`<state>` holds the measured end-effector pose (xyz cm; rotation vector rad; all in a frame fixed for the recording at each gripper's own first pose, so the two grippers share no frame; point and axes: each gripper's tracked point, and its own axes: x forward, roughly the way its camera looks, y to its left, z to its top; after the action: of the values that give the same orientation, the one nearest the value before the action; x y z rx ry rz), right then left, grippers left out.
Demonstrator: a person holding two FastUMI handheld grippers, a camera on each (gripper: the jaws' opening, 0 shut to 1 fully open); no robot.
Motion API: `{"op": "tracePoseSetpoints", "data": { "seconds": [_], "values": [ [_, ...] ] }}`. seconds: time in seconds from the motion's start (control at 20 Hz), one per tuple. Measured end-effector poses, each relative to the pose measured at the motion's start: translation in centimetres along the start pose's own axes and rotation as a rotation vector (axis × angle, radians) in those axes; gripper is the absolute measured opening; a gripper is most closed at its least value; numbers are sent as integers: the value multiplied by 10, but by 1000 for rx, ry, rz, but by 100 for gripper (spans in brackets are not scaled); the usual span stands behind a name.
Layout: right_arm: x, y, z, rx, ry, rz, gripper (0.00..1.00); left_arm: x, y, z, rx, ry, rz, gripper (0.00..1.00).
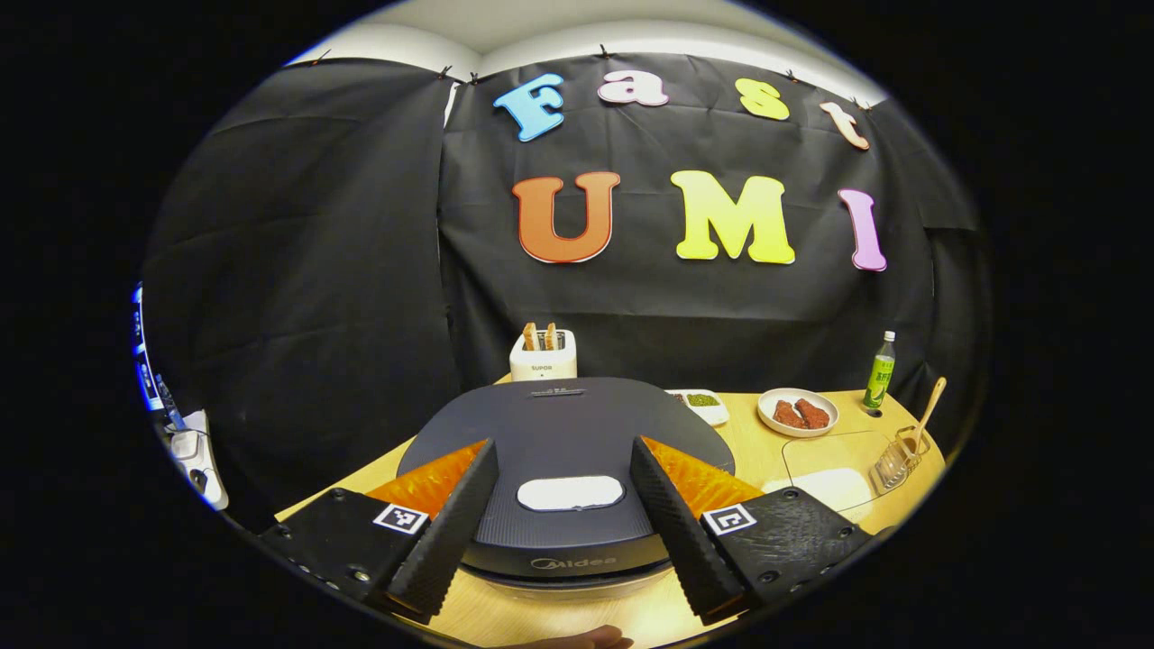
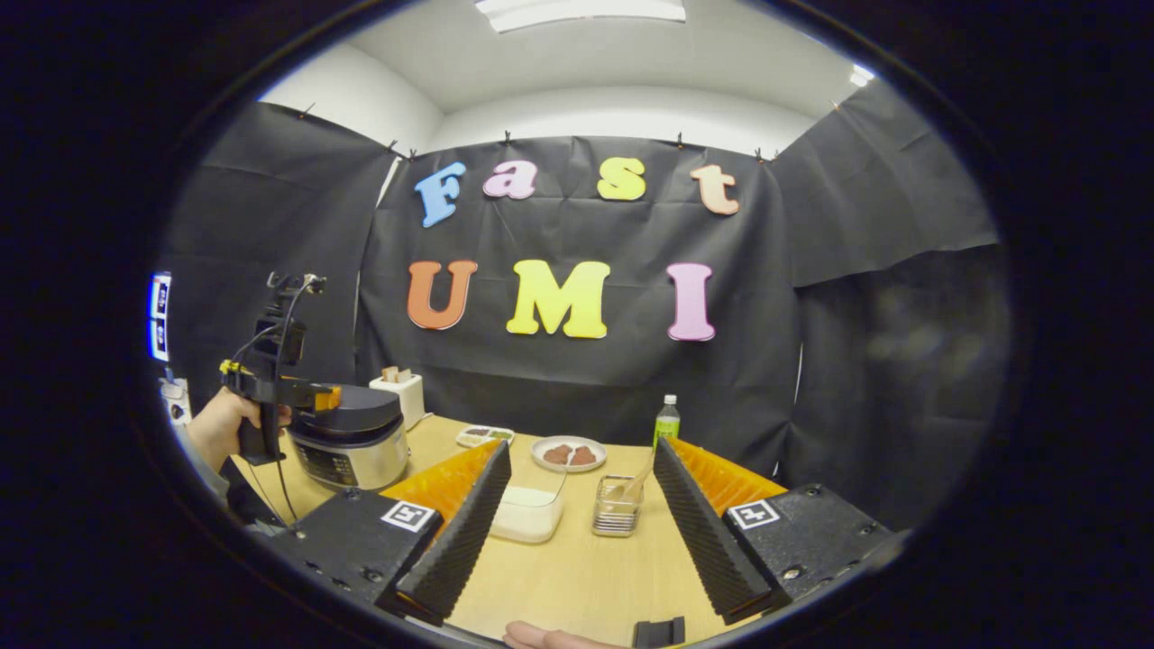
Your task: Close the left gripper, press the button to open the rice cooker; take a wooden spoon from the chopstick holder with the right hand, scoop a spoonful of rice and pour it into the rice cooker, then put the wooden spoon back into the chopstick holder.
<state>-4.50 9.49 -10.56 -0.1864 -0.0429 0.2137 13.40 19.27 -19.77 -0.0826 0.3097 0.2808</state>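
Showing dark closed rice cooker [image 1: 563, 451] lid

Booth w/ black cloth walls [image 2: 577, 379], wooden table [image 2: 577, 568].
White ceiling [image 2: 595, 63] showing above cloth; ceiling light [image 2: 581, 9] glowing overhead, lighting rm evenly.

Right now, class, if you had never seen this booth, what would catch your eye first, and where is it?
The dark rice cooker, lid down, sits at the near left of the wooden table, and the left gripper hovers open over its white button. Toward the right stand a wire chopstick holder with a wooden spoon in it and a clear container of rice.
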Motion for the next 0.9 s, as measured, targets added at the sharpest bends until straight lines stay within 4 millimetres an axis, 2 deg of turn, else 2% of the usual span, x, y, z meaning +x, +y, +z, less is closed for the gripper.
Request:
{"op": "tracePoseSetpoints", "data": {
  "seconds": [0.1,0.25,0.3,0.35,0.45,0.6,0.9],
  "values": [
    [1,4,-1,-4,1,6,100,-1,0,-8,-4,-15,20,96],
    [4,7,-8,-22,11,7,100,2,0,-2,12,-126,45,96],
    [4,7,-9,-26,16,5,100,5,-1,-3,5,-151,47,100],
    [4,7,-11,-28,20,5,100,8,1,-3,-6,-184,48,96],
    [5,6,-13,-30,24,5,100,10,0,0,-6,-232,53,96],
    [4,4,-13,-32,22,-5,100,16,0,-13,-11,-215,52,96],
    [7,8,-13,-25,25,1,100,13,-3,-11,-8,-198,23,97]
  ]
}}
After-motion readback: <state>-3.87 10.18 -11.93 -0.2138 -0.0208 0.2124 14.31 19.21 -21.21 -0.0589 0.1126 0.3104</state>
